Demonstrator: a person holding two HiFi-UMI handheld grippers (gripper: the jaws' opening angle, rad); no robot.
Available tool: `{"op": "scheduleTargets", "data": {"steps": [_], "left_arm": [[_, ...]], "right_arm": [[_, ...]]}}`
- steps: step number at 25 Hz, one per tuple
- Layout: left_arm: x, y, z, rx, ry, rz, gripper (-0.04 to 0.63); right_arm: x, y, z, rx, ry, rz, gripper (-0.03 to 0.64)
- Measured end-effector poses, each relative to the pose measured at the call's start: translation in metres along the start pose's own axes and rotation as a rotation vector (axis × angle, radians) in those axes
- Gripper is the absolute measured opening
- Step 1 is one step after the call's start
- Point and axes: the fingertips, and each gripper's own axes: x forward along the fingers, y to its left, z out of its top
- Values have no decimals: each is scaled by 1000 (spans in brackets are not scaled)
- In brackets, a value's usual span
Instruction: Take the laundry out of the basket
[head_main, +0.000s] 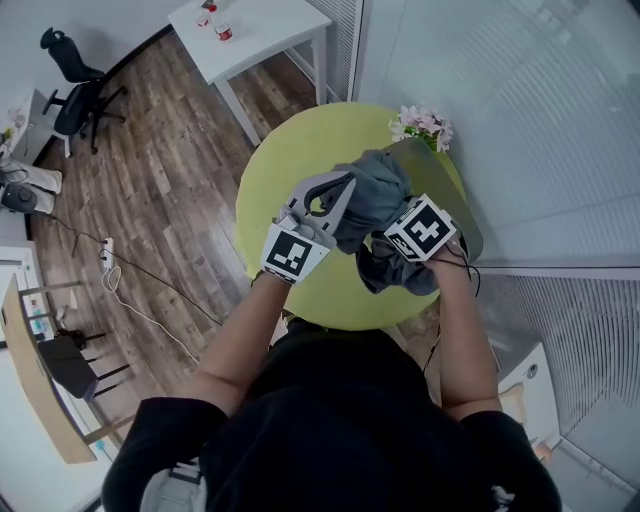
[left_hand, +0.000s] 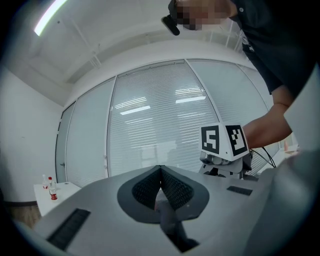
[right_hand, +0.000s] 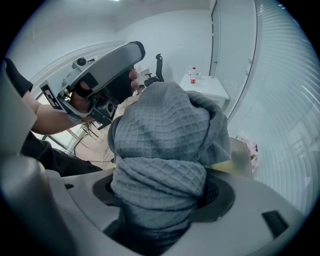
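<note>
My right gripper (head_main: 400, 226) (right_hand: 160, 194) is shut on a bunched grey waffle-weave towel (head_main: 378, 188) (right_hand: 165, 120), and the bundle fills the gap between its jaws. The towel is held above the round yellow-green table (head_main: 290, 160), with one end hanging below the gripper. A grey basket (head_main: 462, 215) (right_hand: 241, 156) stands at the table's right side. My left gripper (head_main: 340, 192) (left_hand: 161, 181) sits just left of the towel with its pads (left_hand: 175, 190) meeting. A thin dark strip shows in the gap behind them; what it is I cannot tell.
Pink flowers (head_main: 425, 124) stand at the table's far edge, next to the basket. A white table (head_main: 260, 30) with bottles (head_main: 222, 30) and a black office chair (head_main: 75, 95) stand on the wooden floor to the left. Cables (head_main: 130, 290) trail there. Glass walls close the right side.
</note>
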Motion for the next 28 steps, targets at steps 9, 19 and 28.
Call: {"op": "scheduleTargets", "data": {"steps": [9, 19, 28], "left_arm": [[-62, 31, -5, -1, 5, 48, 3], [-129, 61, -27, -14, 26, 110, 3], [-185, 78, -56, -46, 74, 146, 3]], "right_arm": [[18, 54, 39, -35, -9, 8, 360], [62, 103, 72, -96, 8, 20, 360], [111, 149, 84, -110, 13, 48, 360]]}}
